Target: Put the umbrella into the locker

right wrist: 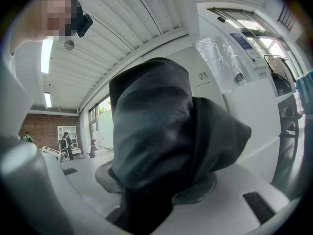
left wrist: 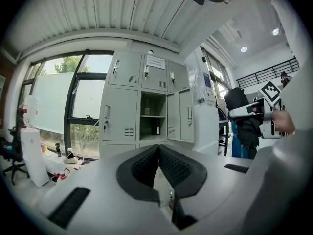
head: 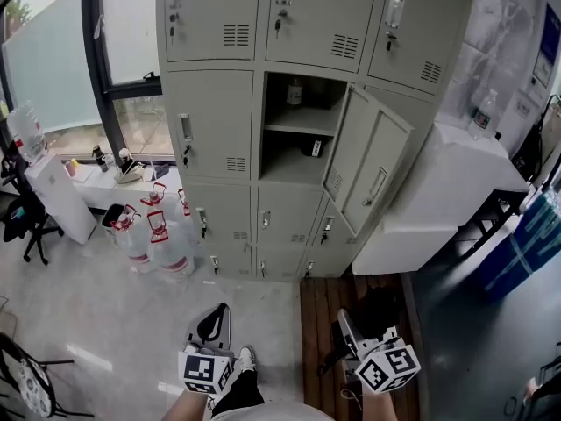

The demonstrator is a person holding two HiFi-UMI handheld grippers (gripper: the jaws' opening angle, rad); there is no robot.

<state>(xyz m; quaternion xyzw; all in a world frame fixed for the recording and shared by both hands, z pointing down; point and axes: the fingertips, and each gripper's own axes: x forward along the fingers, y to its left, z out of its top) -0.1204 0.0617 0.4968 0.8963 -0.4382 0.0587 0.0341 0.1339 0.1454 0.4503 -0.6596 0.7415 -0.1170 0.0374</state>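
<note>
Right gripper view shows us the right gripper (right wrist: 151,185) clamped on the folded black umbrella (right wrist: 156,131), held well short of the locker (head: 219,130), whose middle compartment (head: 294,152) stands open, door (head: 372,160) swung aside, we judge to receive it, while the left gripper (left wrist: 158,153) rides empty, jaws pressed together, apparently kept spare.

Clear water jugs (head: 145,242) with red handles stand on the floor (head: 88,310) near a black office chair (head: 24,222).
</note>
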